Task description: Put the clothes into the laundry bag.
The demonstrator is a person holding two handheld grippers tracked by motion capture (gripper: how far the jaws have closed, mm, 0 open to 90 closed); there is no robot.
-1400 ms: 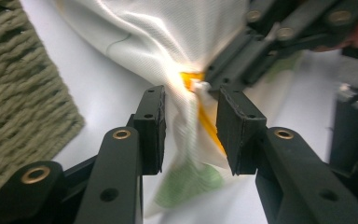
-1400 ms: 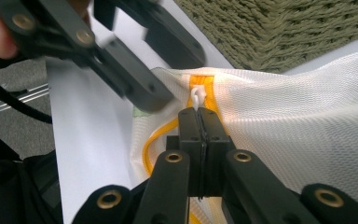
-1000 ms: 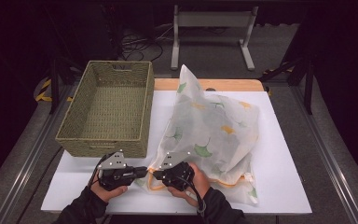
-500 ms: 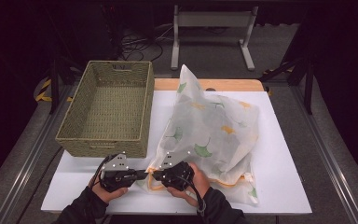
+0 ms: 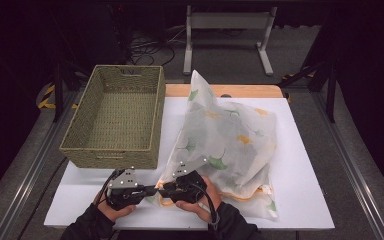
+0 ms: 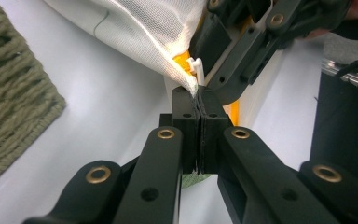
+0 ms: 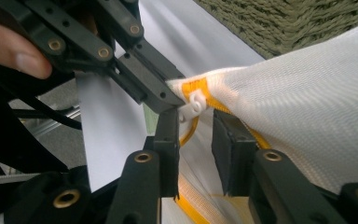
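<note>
On the white surface, right of the basket, the left claw is clamped on the mesh bag's near corner, while the right claw, touching it, has just been opening, its pads apart around the white zipper pull.

Mesh cloth bag; woven wicker basket; matt white tabletop.
</note>
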